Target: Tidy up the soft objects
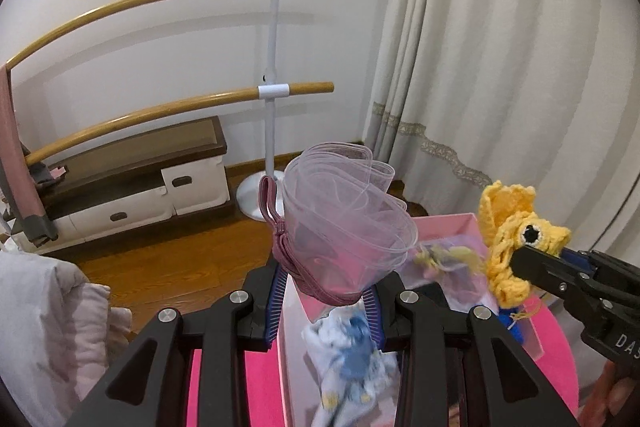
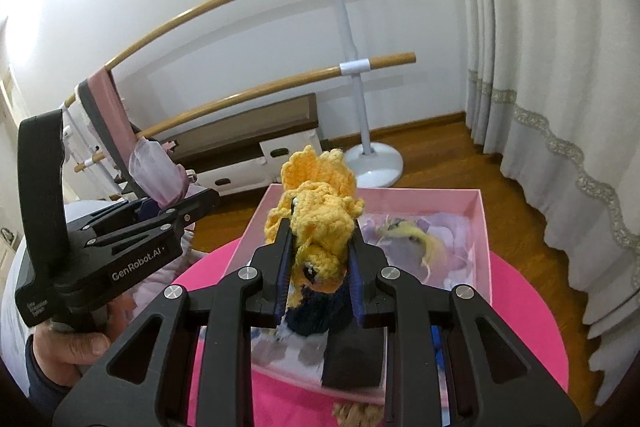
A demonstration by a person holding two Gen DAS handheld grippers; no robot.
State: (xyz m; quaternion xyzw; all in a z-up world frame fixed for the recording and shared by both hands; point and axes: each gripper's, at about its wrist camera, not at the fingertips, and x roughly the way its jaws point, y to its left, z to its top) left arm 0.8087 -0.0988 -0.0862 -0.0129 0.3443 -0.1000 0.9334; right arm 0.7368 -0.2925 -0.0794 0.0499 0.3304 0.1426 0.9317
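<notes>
My left gripper (image 1: 326,287) is shut on a sheer lilac tulle bundle with a mauve elastic band (image 1: 340,223), held above the pink box (image 1: 464,223). It also shows at the left of the right wrist view (image 2: 160,179). My right gripper (image 2: 320,267) is shut on a yellow crocheted toy with a dark blue base (image 2: 320,211), held over the pink box (image 2: 480,227). The toy shows at the right of the left wrist view (image 1: 516,247). In the box lie lilac fabric with a yellow bit (image 2: 416,239), a blue and white cloth (image 1: 352,359) and a black block (image 2: 352,359).
The box stands on a round pink table (image 2: 528,315). Behind are a white stand with two wooden bars (image 2: 348,67), a low bench with white drawers (image 1: 140,187), a wooden floor and a white curtain (image 2: 540,67). A pale quilted cloth (image 1: 48,319) lies at the left.
</notes>
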